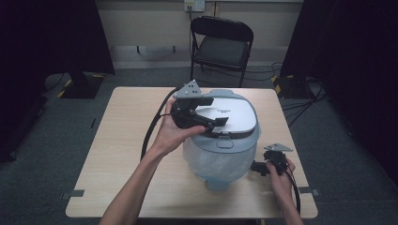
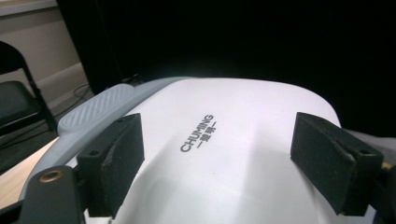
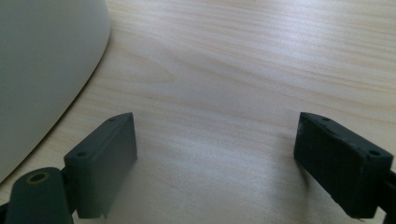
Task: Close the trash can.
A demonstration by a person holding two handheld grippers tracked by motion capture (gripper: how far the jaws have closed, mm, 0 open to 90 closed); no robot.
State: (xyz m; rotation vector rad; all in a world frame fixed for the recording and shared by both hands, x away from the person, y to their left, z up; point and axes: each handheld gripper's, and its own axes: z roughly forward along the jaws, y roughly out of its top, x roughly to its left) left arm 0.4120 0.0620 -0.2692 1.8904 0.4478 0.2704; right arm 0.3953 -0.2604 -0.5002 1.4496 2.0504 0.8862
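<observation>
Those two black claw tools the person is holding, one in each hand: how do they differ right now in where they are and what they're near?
The left gripper is raised over the white lid of the bin; the right gripper sits low on the table, beside the bin's base. The left gripper's jaws straddle the lid's printed lettering; the right gripper's jaws have bare wood between them. Shared: both stand wide open, holding nothing.

"CHUMING" stands printed on the white lid [image 2: 224, 154]
</observation>
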